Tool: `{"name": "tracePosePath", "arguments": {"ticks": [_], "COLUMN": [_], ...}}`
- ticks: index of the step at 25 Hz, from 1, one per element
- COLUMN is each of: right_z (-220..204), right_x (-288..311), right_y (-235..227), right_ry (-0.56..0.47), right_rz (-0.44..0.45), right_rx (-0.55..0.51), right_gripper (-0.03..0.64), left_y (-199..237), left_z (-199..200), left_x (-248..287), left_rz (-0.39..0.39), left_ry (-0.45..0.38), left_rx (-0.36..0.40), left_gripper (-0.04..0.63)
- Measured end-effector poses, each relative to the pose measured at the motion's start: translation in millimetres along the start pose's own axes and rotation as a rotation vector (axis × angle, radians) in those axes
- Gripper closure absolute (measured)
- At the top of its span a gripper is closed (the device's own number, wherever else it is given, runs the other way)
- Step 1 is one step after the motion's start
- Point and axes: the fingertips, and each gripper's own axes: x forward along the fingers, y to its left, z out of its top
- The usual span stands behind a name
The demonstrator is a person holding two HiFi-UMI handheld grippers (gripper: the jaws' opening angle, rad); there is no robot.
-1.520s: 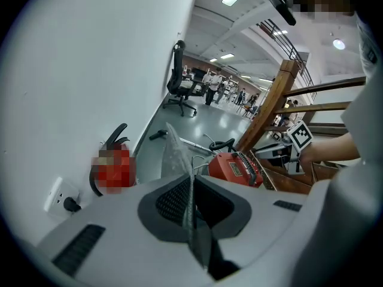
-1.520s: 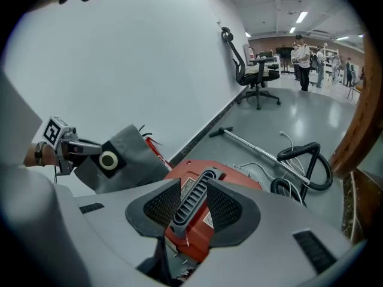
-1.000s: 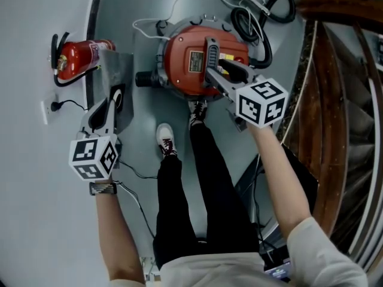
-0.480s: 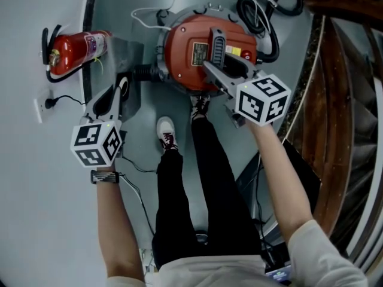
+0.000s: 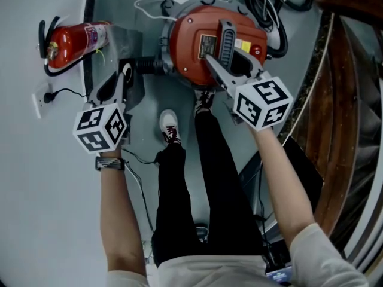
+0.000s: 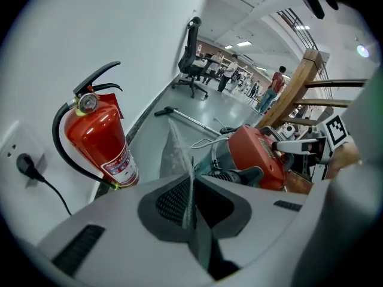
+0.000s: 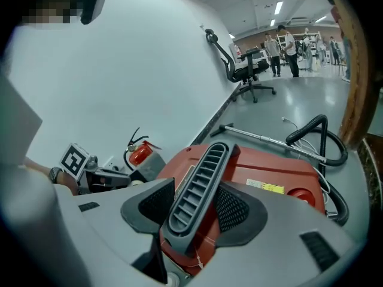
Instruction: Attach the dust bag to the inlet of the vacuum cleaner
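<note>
Left gripper [image 5: 119, 75] is pressed together on the thin edge of the dust bag [image 5: 130, 46], and the grey bag hangs in the narrow strip between the fire extinguisher [image 5: 75, 39] by the wall and the vacuum cleaner [image 5: 191, 46]. The bag's near edge sits right at the black inlet [image 5: 146, 64] sticking out of the vacuum's side, though I can't tell if they touch. Right gripper [image 5: 221, 64] has just been opening, so its jaws are spread with the vacuum's ribbed handle [image 7: 197, 187] between them. It's tight on both sides: wall and plug [image 5: 48, 96] on the left, wooden railing [image 5: 335, 100] and coiled hose [image 5: 266, 17] on the right. Past the vacuum the floor [image 6: 209, 109] runs open towards an office chair [image 6: 192, 52]
</note>
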Motion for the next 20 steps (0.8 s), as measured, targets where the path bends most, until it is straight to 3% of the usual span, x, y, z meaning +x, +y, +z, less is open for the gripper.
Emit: {"name": "tracePosePath", "arguments": {"ticks": [7, 11, 20], "right_z": [0, -1, 0], "right_x": [0, 1, 1], "right_y": [1, 2, 2], "right_ry": [-0.02, 0.018, -0.007], "right_rz": [0.006, 0.017, 0.002], "right_rx": [-0.003, 0.003, -0.005], "right_gripper": [0.416, 0.416, 0.416], "left_y": [-2, -8, -12], "left_z": [-1, 1, 6], "left_x": [15, 18, 23], "left_rz": [-0.013, -0.026, -0.027], "left_ry": [-0.027, -0.022, -0.022], "left_rx": [-0.094, -0.094, -0.09], "left_gripper": [0.57, 0.569, 0.569]}}
